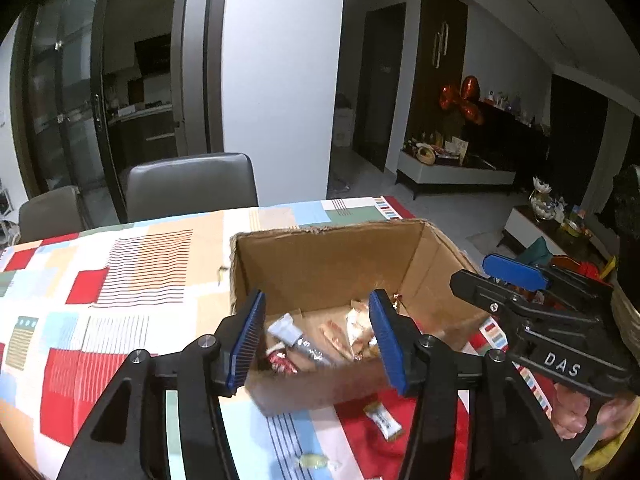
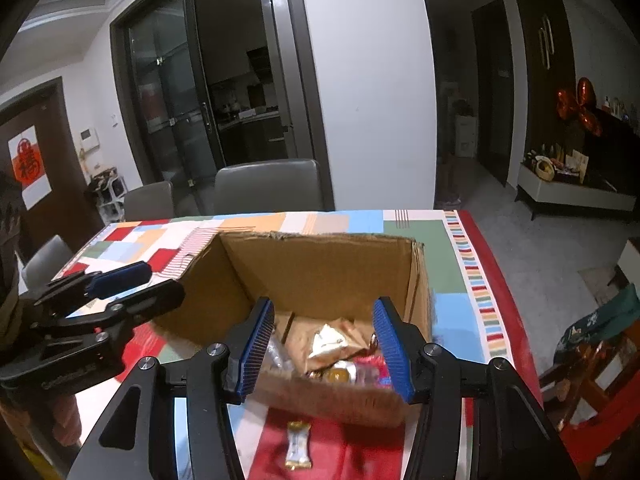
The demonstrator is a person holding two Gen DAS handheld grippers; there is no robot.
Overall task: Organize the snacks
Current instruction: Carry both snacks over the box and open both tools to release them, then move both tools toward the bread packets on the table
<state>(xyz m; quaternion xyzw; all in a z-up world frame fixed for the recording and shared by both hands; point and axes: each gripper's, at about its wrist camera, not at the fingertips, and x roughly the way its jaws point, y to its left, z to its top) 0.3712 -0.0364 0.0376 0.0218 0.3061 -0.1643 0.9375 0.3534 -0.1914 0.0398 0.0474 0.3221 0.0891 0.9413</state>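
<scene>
I see the table [image 1: 120, 280] under its patchwork cloth, with an open cardboard box [image 1: 328, 264] standing on it. Wrapped snacks [image 1: 320, 340] lie in a heap on the box floor. My left gripper [image 1: 316, 336] and right gripper [image 2: 324, 340] both hover at the near wall, jaws apart, nothing between them. One small white snack bar [image 2: 299, 446] lies on the cloth just before the box, and a wrapped candy [image 1: 312, 461] nearer still.

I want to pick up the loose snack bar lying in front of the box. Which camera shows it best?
The right wrist view: the snack bar lies whole and unobstructed between the fingers. The left wrist view shows it smaller, close beside one finger.
</scene>
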